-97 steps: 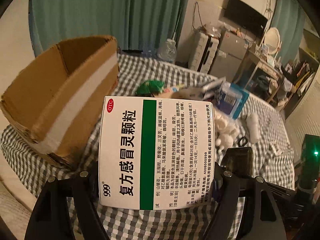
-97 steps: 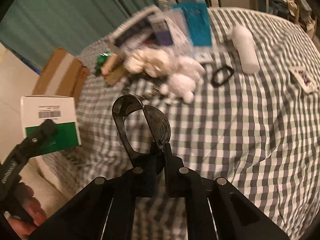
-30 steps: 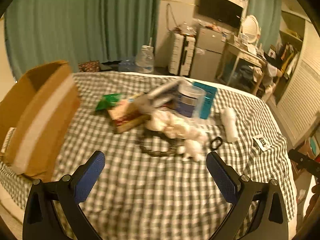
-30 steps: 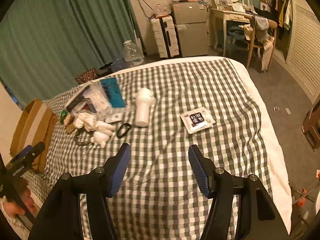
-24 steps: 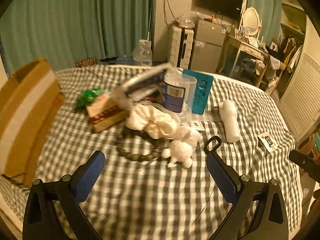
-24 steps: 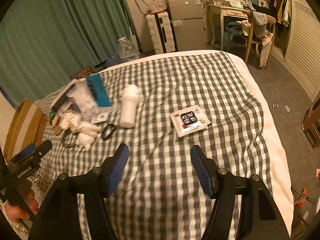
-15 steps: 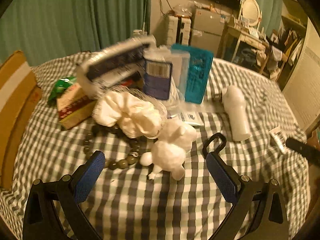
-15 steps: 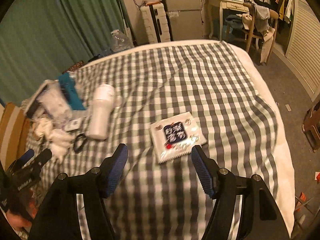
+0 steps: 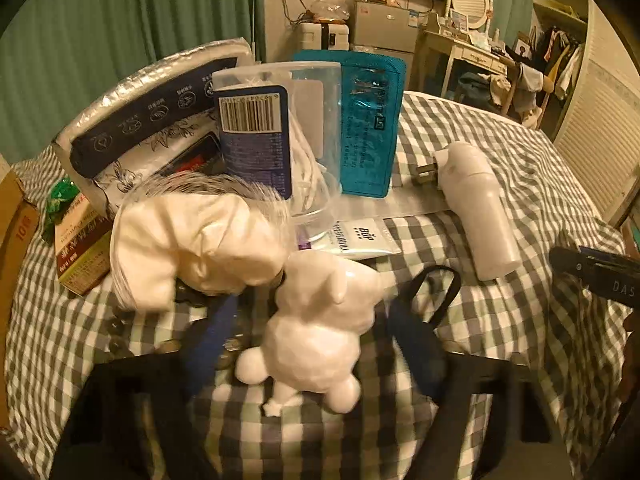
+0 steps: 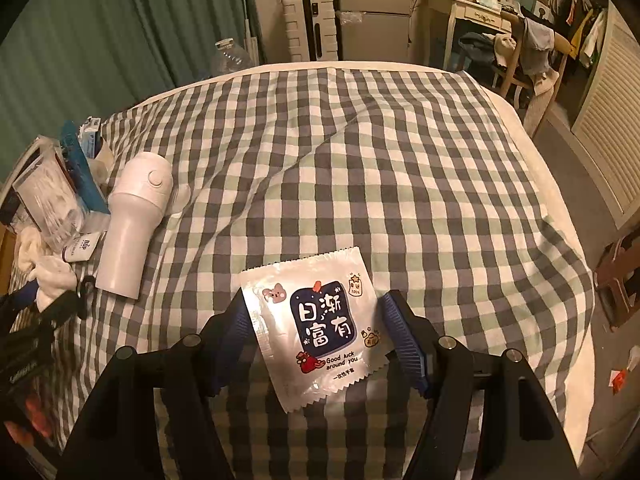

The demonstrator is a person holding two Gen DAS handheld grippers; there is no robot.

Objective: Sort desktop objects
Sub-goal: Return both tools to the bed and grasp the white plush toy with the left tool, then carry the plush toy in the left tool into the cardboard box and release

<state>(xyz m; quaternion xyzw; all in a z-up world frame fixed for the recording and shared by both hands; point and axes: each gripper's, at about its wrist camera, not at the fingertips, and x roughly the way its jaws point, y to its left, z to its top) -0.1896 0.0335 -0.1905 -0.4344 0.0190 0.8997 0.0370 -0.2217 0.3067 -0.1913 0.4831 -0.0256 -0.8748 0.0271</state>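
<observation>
A white plush bear point(image 9: 320, 328) lies on the checked cloth between the blurred blue pads of my left gripper point(image 9: 316, 332), which is open around it and closing in. Behind it lie a white cloth bundle point(image 9: 196, 244), a bead bracelet point(image 9: 120, 336) and a black ring clip point(image 9: 436, 288). My right gripper point(image 10: 316, 320) is open, its pads on either side of a flat white sachet point(image 10: 316, 328) with a blue label, lying on the cloth. The left gripper also shows at the left edge of the right wrist view point(image 10: 36, 304).
A pile stands behind the bear: a clear tub with a blue label point(image 9: 260, 136), a teal pouch point(image 9: 368, 124), a padded silver mailer point(image 9: 152, 100), a small red-brown box point(image 9: 80, 252). A white bottle point(image 9: 480, 216) lies on its side. A cardboard box point(image 9: 16, 240) is at the far left.
The left gripper let go of the medicine box and moved forward to the bear; its pads have narrowed around it. The right gripper dropped the black clip and moved to the sachet.
</observation>
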